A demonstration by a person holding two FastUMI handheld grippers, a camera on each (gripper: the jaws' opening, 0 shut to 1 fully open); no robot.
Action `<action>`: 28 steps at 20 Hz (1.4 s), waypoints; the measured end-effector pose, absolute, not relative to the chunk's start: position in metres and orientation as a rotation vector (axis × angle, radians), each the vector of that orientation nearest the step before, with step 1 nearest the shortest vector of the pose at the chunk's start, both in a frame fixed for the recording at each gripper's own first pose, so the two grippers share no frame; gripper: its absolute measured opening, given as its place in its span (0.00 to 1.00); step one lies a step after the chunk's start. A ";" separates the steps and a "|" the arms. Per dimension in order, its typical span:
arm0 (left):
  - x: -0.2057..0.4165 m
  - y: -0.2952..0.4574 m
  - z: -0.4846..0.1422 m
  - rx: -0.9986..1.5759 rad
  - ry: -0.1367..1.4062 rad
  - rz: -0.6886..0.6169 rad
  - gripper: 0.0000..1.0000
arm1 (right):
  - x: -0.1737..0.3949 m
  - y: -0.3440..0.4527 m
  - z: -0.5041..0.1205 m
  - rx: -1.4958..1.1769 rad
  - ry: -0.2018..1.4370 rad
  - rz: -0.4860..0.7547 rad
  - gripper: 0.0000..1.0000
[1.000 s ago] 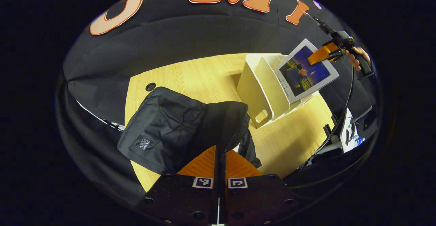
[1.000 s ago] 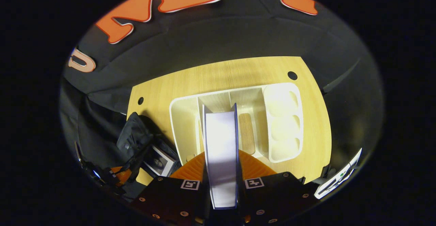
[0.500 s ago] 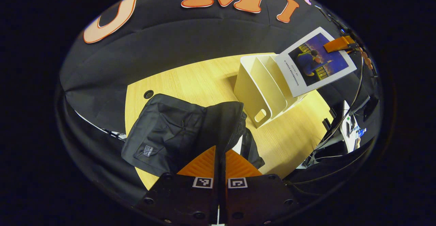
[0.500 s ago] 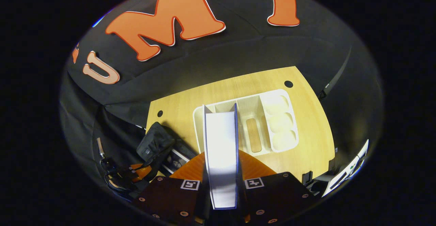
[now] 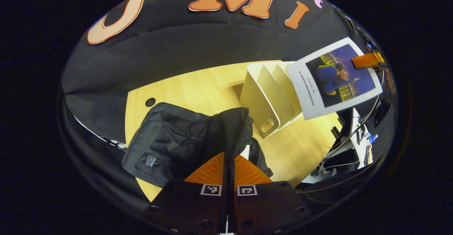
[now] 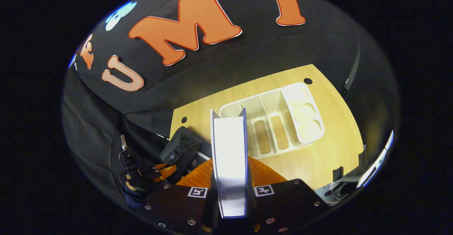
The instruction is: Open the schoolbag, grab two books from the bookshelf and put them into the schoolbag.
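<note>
The right gripper (image 6: 230, 178), closed on a book (image 6: 229, 164), is lifting it farther from the now-empty white bookshelf (image 6: 283, 121) toward the black schoolbag (image 5: 184, 139), whose zipper edge the left gripper (image 5: 229, 164) is pinching open.

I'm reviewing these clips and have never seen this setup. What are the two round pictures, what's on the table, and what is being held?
There is no robot arm: a person carries a two-finger gripper in each hand, and each carries a fisheye camera looking along its fingers. In the left gripper view, the left gripper is shut on the zipper edge of the black schoolbag, which lies on the wooden table beside a white bookshelf. In the right gripper view, the right gripper is shut on a book, lifted above the table. The left gripper view shows that book's picture cover.
</note>
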State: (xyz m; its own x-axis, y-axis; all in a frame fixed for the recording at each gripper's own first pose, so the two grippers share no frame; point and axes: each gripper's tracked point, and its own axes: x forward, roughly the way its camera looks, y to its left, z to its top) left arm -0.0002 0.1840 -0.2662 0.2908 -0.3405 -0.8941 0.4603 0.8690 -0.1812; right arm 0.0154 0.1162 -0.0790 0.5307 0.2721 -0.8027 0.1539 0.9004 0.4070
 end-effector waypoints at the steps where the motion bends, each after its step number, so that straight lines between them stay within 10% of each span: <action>1: 0.000 0.185 -0.268 0.117 1.161 -0.538 0.02 | 0.010 0.125 -0.084 0.489 1.026 0.097 0.33; 28: 0.021 0.182 -0.236 0.175 1.099 -0.630 0.02 | 0.002 0.320 -0.254 0.951 1.083 0.227 0.32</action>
